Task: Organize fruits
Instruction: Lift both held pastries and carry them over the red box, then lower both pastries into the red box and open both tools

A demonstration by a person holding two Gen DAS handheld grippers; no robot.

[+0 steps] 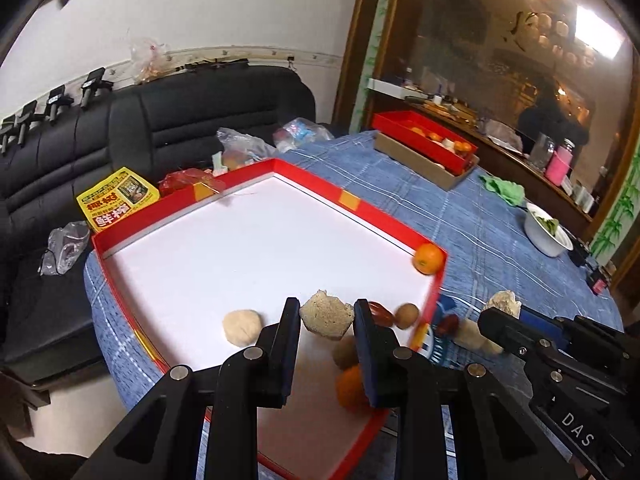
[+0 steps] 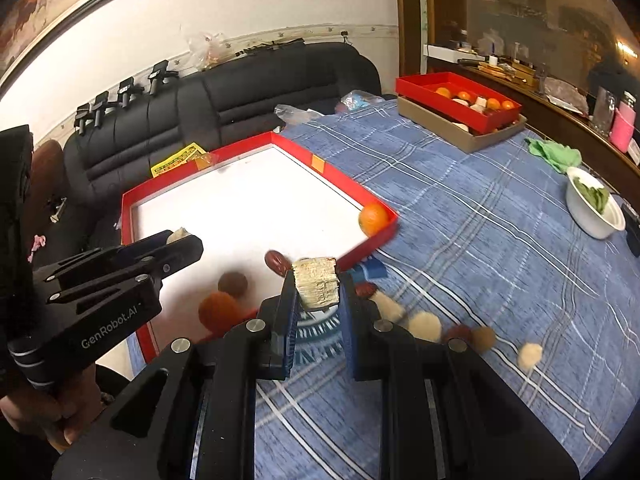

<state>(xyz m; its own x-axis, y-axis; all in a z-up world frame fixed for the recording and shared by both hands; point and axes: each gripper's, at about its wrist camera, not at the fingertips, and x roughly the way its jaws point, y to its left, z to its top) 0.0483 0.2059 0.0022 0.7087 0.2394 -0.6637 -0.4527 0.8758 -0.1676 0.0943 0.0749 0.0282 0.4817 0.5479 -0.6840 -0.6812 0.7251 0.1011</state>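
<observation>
Between each gripper's fingers, 1 beige chunk.

The left gripper and the right gripper both point downward from the bottom of their frames, each with fingers clamped on a beige chunk.

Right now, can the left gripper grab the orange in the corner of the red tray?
Probably not yet. The left gripper is already shut on a beige cake chunk, so it has no free jaws. The path across the red tray to the orange looks open, though, once it lets go.
</observation>
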